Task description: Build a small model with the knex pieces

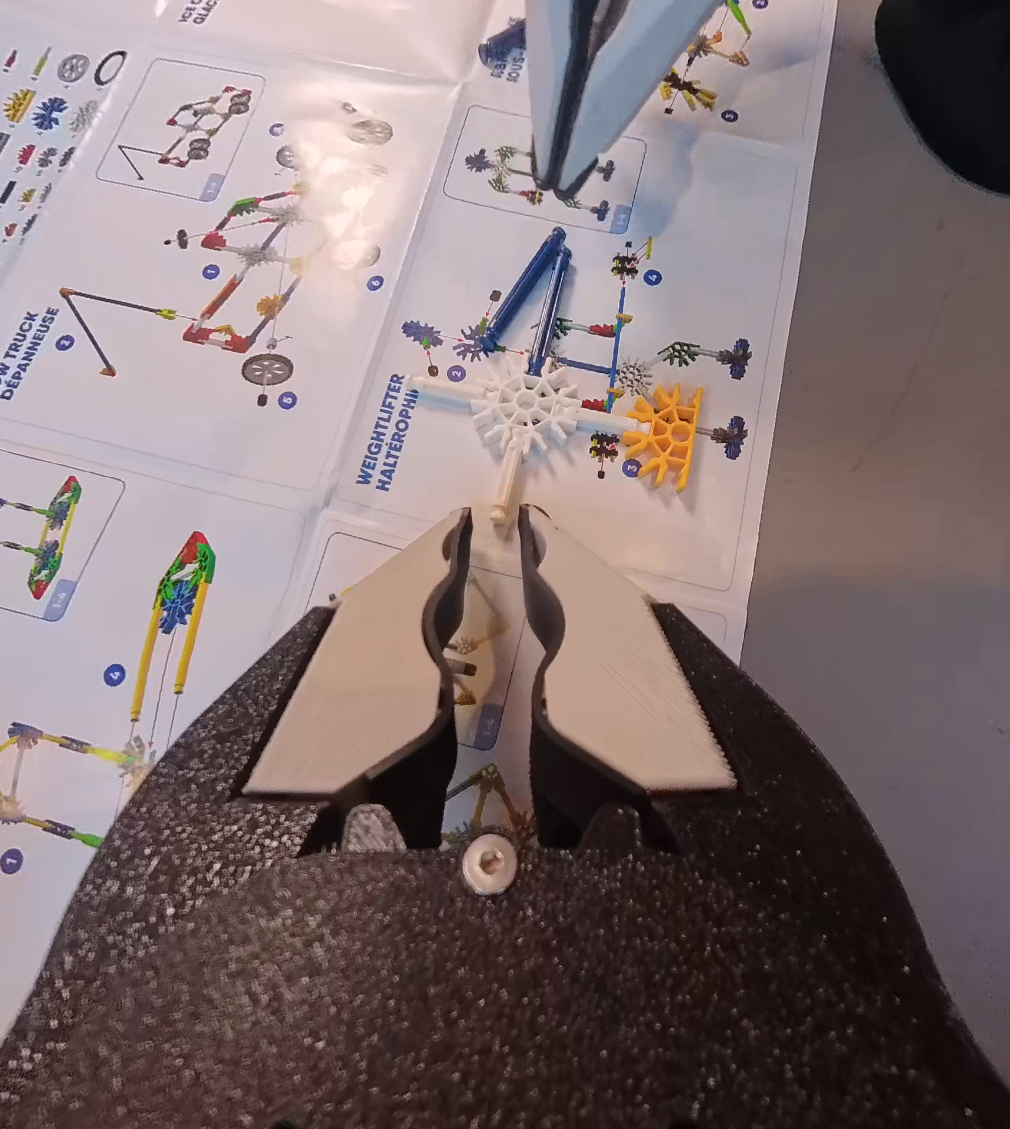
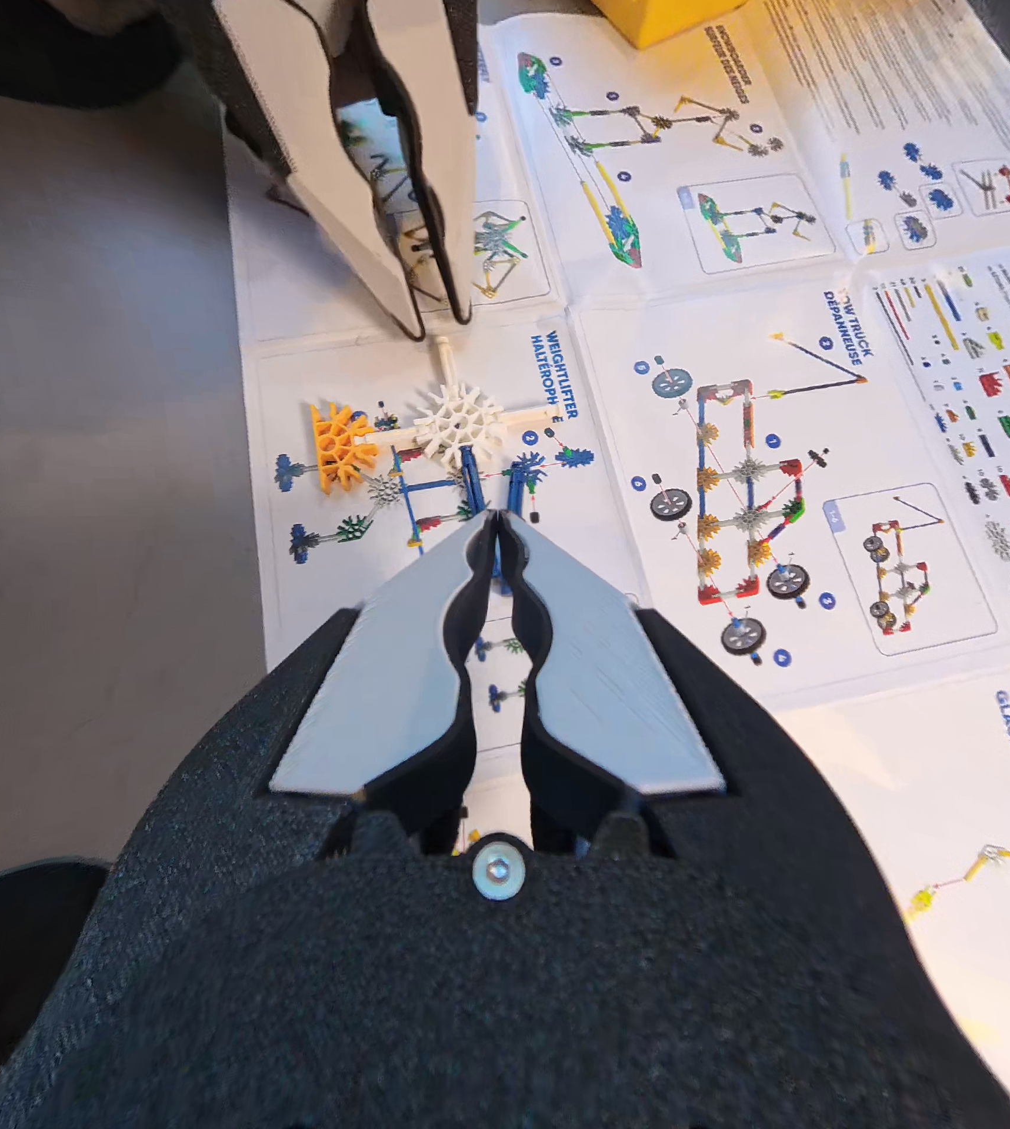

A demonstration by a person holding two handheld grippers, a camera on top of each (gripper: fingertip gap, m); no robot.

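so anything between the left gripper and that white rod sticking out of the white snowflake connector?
Nothing visible. The left gripper has its jaws open on either side of the white plastic rod end, which points straight at them from the white snowflake-shaped connector.

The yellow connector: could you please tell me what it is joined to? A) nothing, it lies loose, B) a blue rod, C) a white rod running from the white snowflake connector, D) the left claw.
C: the yellow connector sits on the end of a white rod plugged into the white snowflake connector; the left claw is at another rod's tip.
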